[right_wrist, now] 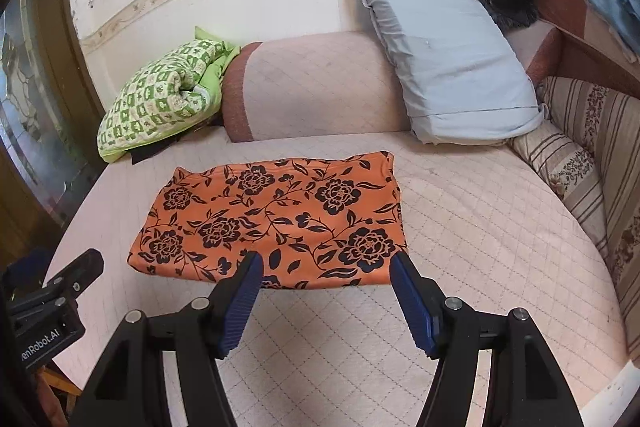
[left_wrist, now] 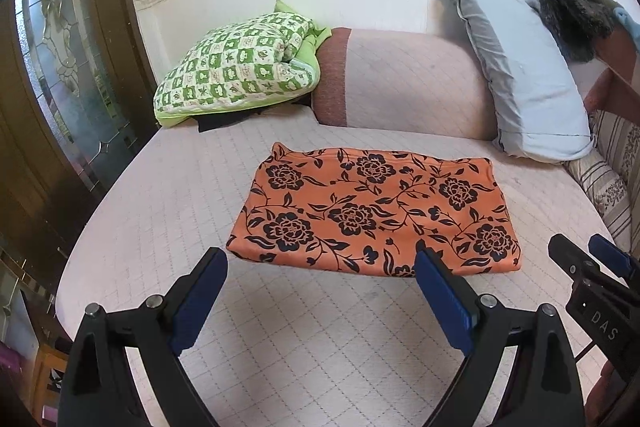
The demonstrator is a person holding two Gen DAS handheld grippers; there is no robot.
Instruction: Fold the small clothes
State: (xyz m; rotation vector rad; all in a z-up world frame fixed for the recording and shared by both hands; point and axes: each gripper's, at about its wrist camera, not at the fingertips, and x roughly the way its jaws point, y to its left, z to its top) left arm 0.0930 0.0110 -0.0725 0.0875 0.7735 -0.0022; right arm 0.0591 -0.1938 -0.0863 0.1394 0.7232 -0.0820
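Observation:
An orange garment with black flowers [left_wrist: 372,213] lies folded into a flat rectangle on the pink quilted bed [left_wrist: 160,227]. It also shows in the right wrist view [right_wrist: 272,223]. My left gripper [left_wrist: 320,259] is open and empty, just short of the garment's near edge. My right gripper [right_wrist: 326,265] is open and empty, its fingertips over the garment's near edge; it also shows at the right of the left wrist view [left_wrist: 588,251]. The left gripper's body shows at the left of the right wrist view [right_wrist: 56,299].
A green checked quilt [left_wrist: 236,67] lies at the back left. A pink bolster [left_wrist: 400,83] and a blue pillow [left_wrist: 524,71] stand at the back. A striped cushion [right_wrist: 580,155] and a wooden headboard [right_wrist: 592,39] are on the right. A dark door [left_wrist: 68,67] is on the left.

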